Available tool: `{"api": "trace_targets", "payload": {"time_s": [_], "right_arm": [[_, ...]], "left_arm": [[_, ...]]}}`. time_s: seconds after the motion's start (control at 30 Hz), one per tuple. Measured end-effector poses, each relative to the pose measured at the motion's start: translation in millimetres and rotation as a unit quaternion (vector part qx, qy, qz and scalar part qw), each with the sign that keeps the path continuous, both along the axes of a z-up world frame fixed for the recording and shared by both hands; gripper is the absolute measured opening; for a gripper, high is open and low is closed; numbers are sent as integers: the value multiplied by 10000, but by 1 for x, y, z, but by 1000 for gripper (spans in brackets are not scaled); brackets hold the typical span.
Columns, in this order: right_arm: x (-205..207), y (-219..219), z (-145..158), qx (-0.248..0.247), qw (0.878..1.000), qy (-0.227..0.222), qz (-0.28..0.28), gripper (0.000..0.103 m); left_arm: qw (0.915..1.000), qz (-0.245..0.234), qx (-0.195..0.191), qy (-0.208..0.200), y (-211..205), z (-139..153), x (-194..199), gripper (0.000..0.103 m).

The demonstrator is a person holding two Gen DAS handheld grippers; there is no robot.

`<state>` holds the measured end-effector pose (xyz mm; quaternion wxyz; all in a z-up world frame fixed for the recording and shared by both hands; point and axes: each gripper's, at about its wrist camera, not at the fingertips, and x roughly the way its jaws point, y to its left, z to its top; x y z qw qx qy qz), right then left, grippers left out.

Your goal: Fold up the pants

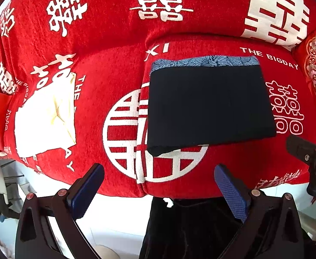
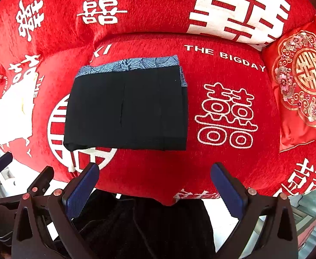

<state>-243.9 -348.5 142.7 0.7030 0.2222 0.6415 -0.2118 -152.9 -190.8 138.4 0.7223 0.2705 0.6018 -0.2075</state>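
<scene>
Your left claw (image 1: 159, 191) and right claw (image 2: 154, 188) stand apart, empty. The black pants (image 2: 126, 108) lie folded on the sofa seat (image 2: 222, 157), over a blue patterned cloth (image 2: 134, 63). They look soft and limp: grip the thick folded edge nearest you.

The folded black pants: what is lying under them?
Under the black pants lies a blue patterned cloth, visible only along the far and right edges, on the red cover. The rest is covered.
</scene>
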Motion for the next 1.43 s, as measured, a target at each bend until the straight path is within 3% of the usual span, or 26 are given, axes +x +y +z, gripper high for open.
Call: {"api": "trace_targets", "payload": {"time_s": [1.43], "right_arm": [[2,-6,-6,-22,9999,64,80,103]], "left_arm": [[9998,-135,-145,-19,-18,1,-3,102]]}}
